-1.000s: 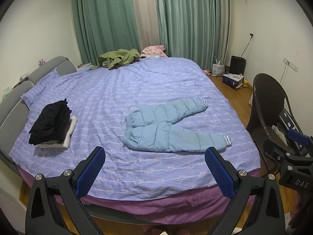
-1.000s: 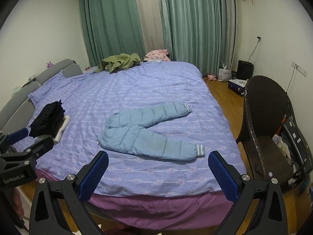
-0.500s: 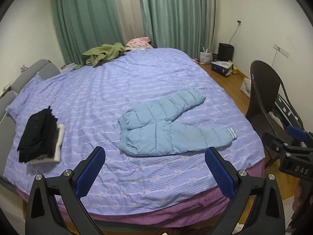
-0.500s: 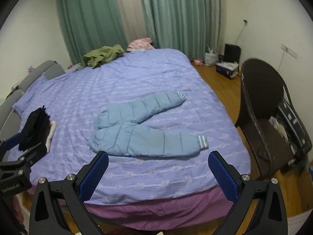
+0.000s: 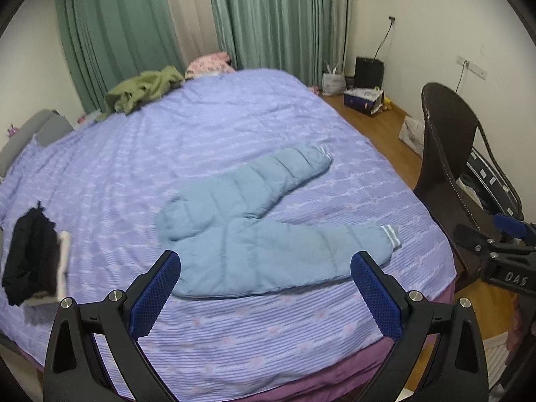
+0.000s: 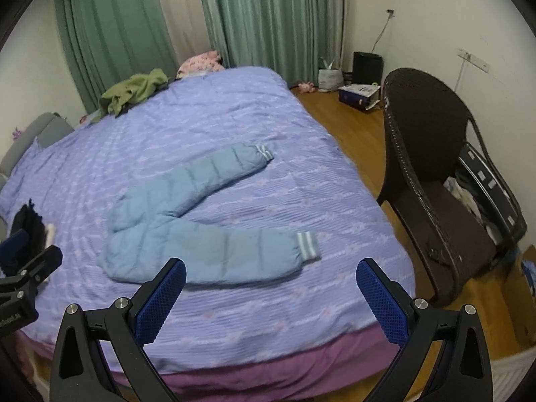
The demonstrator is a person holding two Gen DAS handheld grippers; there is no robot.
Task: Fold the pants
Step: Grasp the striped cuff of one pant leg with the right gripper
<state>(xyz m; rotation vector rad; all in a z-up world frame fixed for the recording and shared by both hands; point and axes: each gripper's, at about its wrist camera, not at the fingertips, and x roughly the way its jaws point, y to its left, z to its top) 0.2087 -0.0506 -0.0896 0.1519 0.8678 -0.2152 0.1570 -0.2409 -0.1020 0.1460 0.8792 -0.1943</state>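
Light blue padded pants [image 5: 254,231] lie spread flat on the purple bedspread [image 5: 207,140], legs apart in a V, striped cuffs to the right. They also show in the right wrist view [image 6: 201,231]. My left gripper [image 5: 266,296] is open and empty, above the near bed edge, just in front of the pants' waist and near leg. My right gripper [image 6: 271,305] is open and empty, in front of the near leg, left of its cuff [image 6: 306,244]. Neither touches the pants.
A stack of folded black clothes [image 5: 31,261] lies at the bed's left. A green garment [image 5: 140,90] and pink item [image 5: 207,63] lie at the far end. A dark wicker chair [image 6: 432,174] stands right of the bed, on wooden floor [image 6: 351,127].
Both grippers have moved forward and closer to the bed; the pants now look larger and nearer in both views. Both grippers stay open.
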